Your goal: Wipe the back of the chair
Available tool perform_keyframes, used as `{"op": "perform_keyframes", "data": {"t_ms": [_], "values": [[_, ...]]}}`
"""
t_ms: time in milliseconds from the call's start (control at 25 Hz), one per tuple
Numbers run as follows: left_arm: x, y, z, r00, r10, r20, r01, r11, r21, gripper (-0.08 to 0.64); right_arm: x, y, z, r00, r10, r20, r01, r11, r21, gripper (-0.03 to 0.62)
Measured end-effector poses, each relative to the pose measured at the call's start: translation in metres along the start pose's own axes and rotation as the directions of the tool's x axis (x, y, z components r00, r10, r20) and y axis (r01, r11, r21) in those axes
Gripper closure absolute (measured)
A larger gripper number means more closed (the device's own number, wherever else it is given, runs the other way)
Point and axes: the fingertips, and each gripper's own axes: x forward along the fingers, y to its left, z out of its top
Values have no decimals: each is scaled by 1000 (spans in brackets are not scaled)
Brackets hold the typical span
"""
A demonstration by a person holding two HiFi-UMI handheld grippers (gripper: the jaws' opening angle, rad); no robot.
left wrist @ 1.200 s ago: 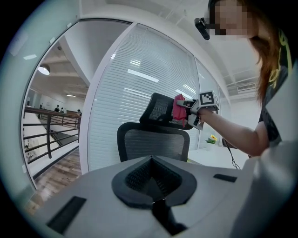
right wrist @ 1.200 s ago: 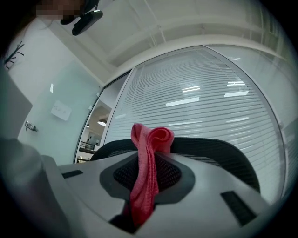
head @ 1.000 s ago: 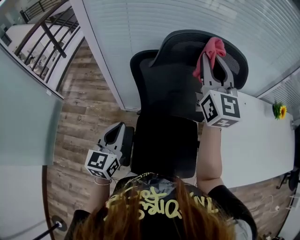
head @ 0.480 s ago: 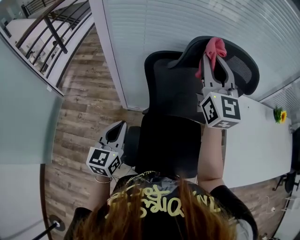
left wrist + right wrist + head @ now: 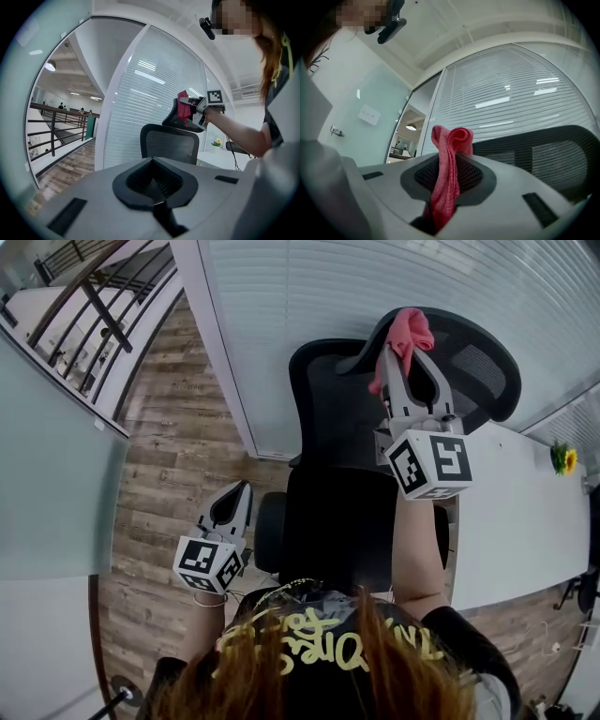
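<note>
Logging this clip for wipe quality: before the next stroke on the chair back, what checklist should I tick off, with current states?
1. Cloth gripped: ok, the right gripper is shut on the pink cloth.
2. Cloth at the chair: ok, it sits at the upper edge of the headrest; actual contact cannot tell.
3. Left gripper out of the way: ok, shut, empty, low beside the seat.
4. Backrest free of things: ok.
5. Chair steadied: not ok, nothing holds it.

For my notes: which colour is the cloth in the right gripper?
Pink-red cloth; the right gripper view shows it best.
</note>
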Motion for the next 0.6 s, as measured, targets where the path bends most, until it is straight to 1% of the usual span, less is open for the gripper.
{"op": "perform_keyframes", "data": {"t_ms": [120, 240, 320, 520, 600], "values": [[-3, -1, 1, 1000, 11, 0, -11, 1000, -2, 568, -1, 6, 1, 1000, 15, 11, -15, 1000, 22, 522], [-5, -6, 3, 1000, 21, -5, -21, 1000, 1, 568, -3, 11, 5, 999, 48, 22, -49, 997, 60, 522], [-3, -13, 5, 1000, 23, -12, -23, 1000, 6, 568, -5, 13, 6, 997, 69, 27, -70, 996, 59, 522], [7, -27, 8, 999, 23, -21, -23, 1000, 19, 568, -9, 25, 0, 987, 159, 18, -160, 984, 81, 522], [5, -28, 6, 1000, 22, -21, -21, 999, 27, 568, -17, 32, 0, 984, 176, 28, -178, 981, 84, 523]]}}
